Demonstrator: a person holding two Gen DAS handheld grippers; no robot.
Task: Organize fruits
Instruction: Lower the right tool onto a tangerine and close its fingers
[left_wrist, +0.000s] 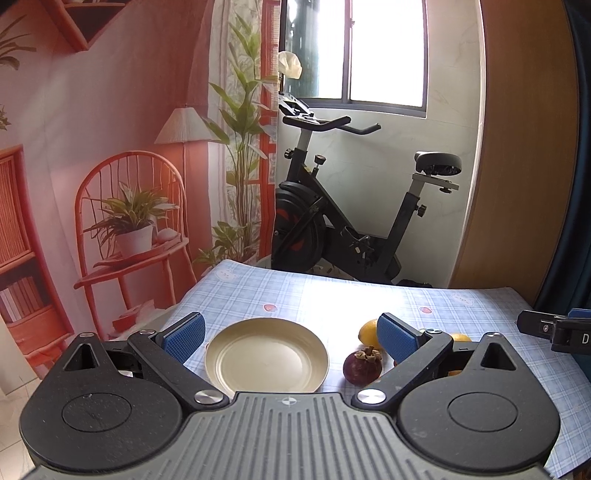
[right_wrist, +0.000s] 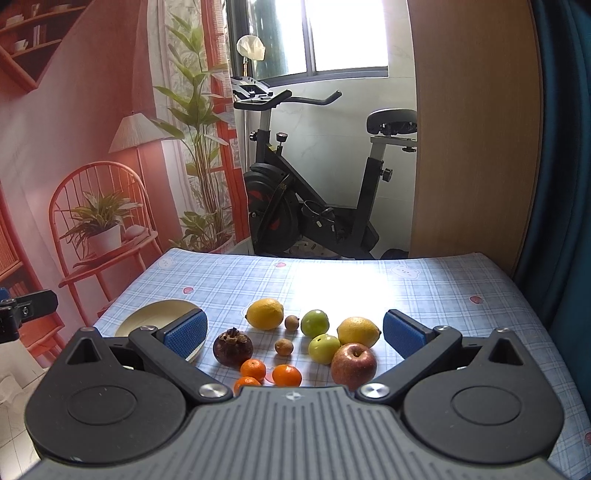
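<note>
Left gripper (left_wrist: 291, 334): jaws apart, holding nothing, above the round cream plate (left_wrist: 266, 355).
Right gripper (right_wrist: 293, 334): jaws apart, holding nothing.
Fruits: knobby purple mangosteen (right_wrist: 232, 347), two lemons, apple (right_wrist: 353, 364), tangerines, clustered lower centre.
Surface (right_wrist: 424, 291): glossy checked cloth, bare toward far edge.

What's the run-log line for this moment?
stage: start | left gripper: open, empty, over plate | right gripper: open, empty, over fruit pile | mangosteen nearest plate | plate: no fruit yet
</note>
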